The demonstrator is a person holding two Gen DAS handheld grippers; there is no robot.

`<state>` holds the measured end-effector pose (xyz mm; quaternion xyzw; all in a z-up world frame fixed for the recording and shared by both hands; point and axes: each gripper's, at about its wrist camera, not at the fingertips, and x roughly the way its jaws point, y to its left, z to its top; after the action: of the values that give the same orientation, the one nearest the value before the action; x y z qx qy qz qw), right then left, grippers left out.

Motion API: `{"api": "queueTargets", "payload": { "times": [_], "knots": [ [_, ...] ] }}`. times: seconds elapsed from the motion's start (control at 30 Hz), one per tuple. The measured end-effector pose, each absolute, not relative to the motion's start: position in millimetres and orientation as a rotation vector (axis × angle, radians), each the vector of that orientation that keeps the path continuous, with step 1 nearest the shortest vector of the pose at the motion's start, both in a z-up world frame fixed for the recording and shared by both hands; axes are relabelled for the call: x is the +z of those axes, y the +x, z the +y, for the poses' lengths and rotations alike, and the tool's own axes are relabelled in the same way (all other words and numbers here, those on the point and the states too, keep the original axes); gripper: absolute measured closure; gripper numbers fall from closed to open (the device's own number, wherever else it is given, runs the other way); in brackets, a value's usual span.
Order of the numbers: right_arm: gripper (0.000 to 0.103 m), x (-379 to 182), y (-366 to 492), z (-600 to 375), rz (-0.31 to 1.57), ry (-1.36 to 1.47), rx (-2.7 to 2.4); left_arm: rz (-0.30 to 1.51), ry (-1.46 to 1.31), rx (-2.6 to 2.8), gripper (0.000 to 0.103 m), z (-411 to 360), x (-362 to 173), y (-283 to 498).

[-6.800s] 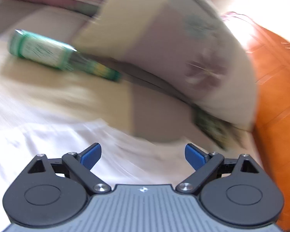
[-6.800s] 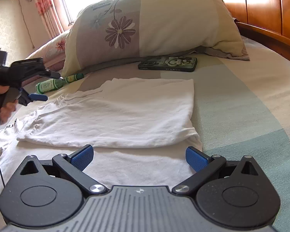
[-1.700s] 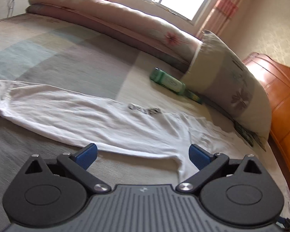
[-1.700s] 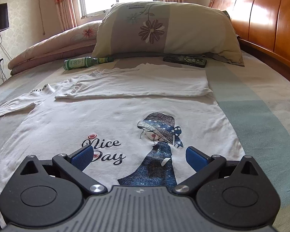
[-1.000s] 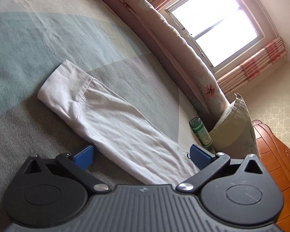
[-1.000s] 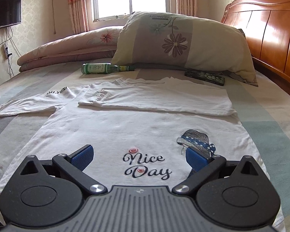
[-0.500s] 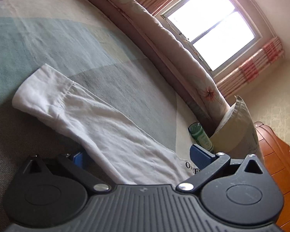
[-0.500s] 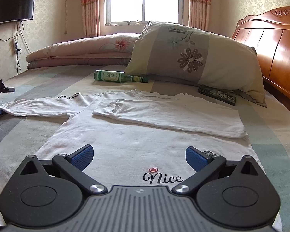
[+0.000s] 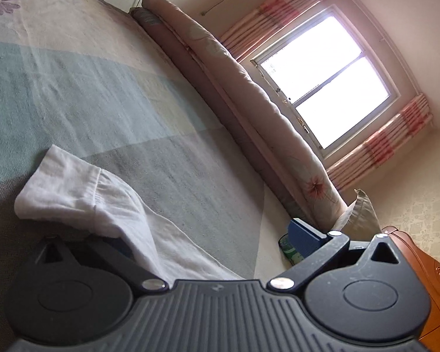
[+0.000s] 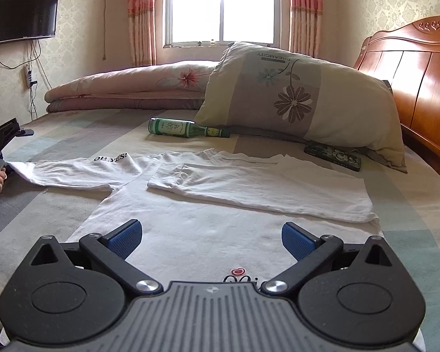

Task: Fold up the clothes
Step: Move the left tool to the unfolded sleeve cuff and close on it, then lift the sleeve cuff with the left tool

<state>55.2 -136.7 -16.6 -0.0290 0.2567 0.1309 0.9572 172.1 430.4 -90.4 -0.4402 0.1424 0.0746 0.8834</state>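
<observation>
Both grippers' jaws apart — low

Sleeve cuff (image 9: 58,193) now between left jaws.

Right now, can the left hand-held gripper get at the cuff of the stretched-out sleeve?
Probably yes. The left hand-held gripper is open and already down at the sleeve: the cloth drapes over its left finger, the cuff end just beyond. Nothing lies between them on the bed. Whether the right finger clears the cloth cannot be told.
</observation>
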Motion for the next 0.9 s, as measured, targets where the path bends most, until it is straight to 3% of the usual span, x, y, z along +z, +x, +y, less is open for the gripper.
{"api": "queueTargets", "payload": {
  "times": [0.4, 0.7, 0.9],
  "knots": [
    [0.0, -29, 69, -131, 0.628, -0.088, 0.422, 0.294, -0.852, 0.085, 0.001, 403, -49, 186],
    [0.0, -45, 128, -115, 0.74, -0.18, 0.663, 0.321, -0.803, 0.062, 0.001, 359, -11, 204],
    [0.0, -66, 134, -138, 0.829, -0.041, 0.639, 0.346, -0.772, 0.057, 0.001, 328, 15, 215]
  ]
}}
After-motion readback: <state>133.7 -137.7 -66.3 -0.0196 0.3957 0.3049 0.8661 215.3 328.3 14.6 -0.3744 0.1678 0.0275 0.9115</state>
